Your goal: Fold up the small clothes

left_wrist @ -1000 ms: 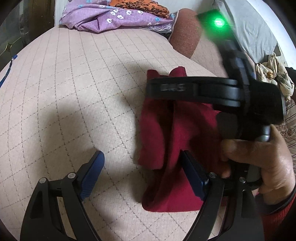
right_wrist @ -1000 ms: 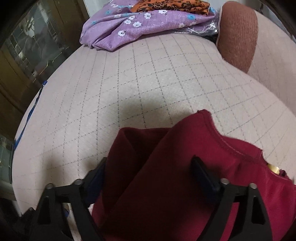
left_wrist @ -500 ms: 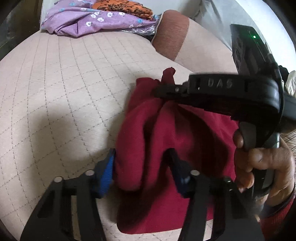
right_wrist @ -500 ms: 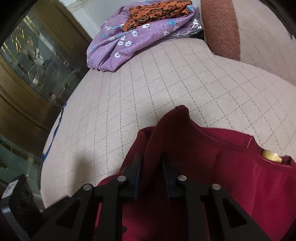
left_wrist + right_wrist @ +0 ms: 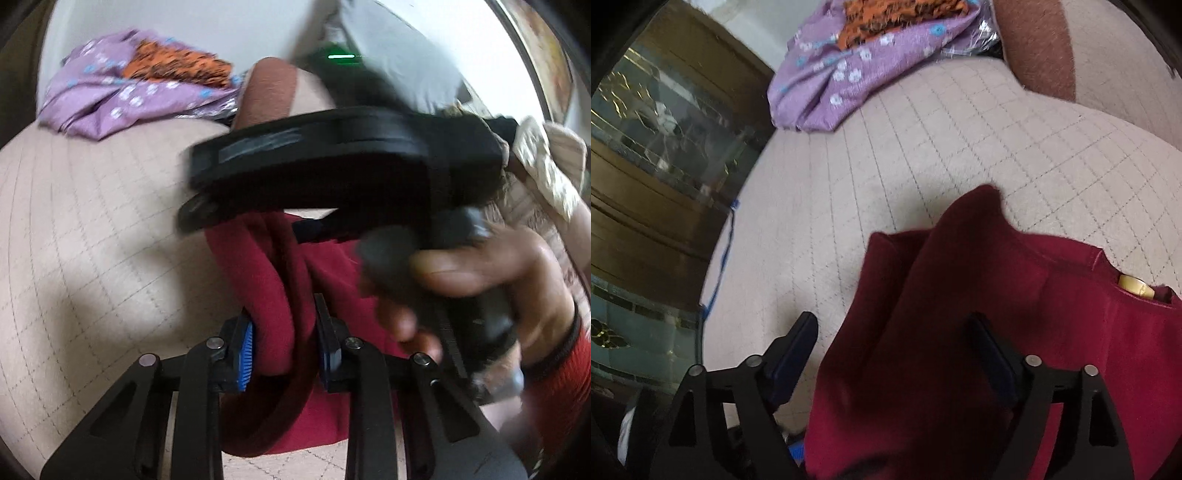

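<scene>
1. The left gripper point(image 5: 286, 341) has its jaws drawn in narrow, pinching a thick bunched fold of the red garment point(image 5: 273, 280) between the two blue pads point(image 5: 246, 345).
2. The right gripper point(image 5: 892, 345) has its jaws spread wide. The garment point(image 5: 979, 314) is draped between them and over the finger at 3 o'clock; the finger at 9 o'clock stands apart from the cloth, over the bed point(image 5: 923, 147). Nothing is pinched there.
3. In the left wrist view the right gripper's body point(image 5: 343, 166) crosses the frame from 10 to 2 o'clock, blurred, held by the person's right hand point(image 5: 491, 291) at 3 o'clock. A red cuff shows at that wrist.
4. One red garment is in view. It lies on the quilted beige bed, partly lifted and gathered toward 6 o'clock in both views. At 3 o'clock in the right wrist view a small yellow piece point(image 5: 1136, 290) shows at the garment's edge; what it is cannot be told.
5. One purple flowered cloth point(image 5: 849, 74) lies at 12 o'clock on the far side of the bed, with one orange and black patterned cloth point(image 5: 905, 14) on top of it.
6. One brown cushion point(image 5: 1038, 44) stands at 1 o'clock, just beside the purple cloth.
7. A wooden cabinet with glass panels point(image 5: 657, 122) fills the 9 o'clock side of the right wrist view, and one blue cord point(image 5: 722, 258) hangs along the bed's edge there.
8. One crumpled pale printed cloth point(image 5: 543, 162) sits at 2 o'clock in the left wrist view.
</scene>
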Demonstrator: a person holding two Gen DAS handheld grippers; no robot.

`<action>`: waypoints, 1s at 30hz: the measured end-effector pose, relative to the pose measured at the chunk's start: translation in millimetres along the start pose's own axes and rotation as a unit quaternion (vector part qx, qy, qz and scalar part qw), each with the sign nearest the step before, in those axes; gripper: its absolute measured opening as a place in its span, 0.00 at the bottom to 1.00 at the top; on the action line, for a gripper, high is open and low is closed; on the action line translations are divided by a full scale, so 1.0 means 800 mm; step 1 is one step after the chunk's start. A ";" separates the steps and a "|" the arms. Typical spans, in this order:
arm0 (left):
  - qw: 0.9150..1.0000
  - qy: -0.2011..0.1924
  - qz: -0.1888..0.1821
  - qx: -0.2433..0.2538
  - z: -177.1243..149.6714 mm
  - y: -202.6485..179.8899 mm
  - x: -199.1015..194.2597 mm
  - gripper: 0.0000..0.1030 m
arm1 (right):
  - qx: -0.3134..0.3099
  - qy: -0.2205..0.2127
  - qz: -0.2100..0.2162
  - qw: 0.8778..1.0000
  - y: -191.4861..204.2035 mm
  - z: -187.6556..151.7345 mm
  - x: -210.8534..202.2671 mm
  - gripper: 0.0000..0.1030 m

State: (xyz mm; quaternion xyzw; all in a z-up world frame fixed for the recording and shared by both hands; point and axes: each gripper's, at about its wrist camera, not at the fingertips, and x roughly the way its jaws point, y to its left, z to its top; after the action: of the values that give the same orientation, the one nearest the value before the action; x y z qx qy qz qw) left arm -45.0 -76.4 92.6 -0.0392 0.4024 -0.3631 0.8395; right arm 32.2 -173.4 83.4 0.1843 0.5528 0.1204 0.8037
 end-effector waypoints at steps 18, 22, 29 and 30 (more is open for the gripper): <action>0.997 0.020 0.069 -0.021 -0.009 0.013 0.010 0.73 | -0.049 -0.034 -0.031 0.998 -0.015 -0.012 0.000 0.30; 0.998 0.030 0.045 -0.032 -0.001 0.008 0.010 0.27 | -0.040 -0.046 -0.018 0.998 -0.021 -0.016 -0.009 0.28; 0.999 0.010 0.030 0.014 -0.001 -0.051 -0.007 0.16 | -0.061 -0.092 -0.030 0.993 -0.020 -0.036 -0.061 0.22; 1.000 0.006 0.023 0.017 0.001 -0.061 -0.011 0.16 | -0.065 -0.100 -0.032 0.992 -0.021 -0.039 -0.070 0.22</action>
State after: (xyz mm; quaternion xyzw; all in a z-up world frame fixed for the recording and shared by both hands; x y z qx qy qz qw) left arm -76.4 -106.7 116.0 -0.0138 0.4023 -0.3508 0.8455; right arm -16.9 -205.7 113.1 0.1251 0.4662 0.1110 0.8688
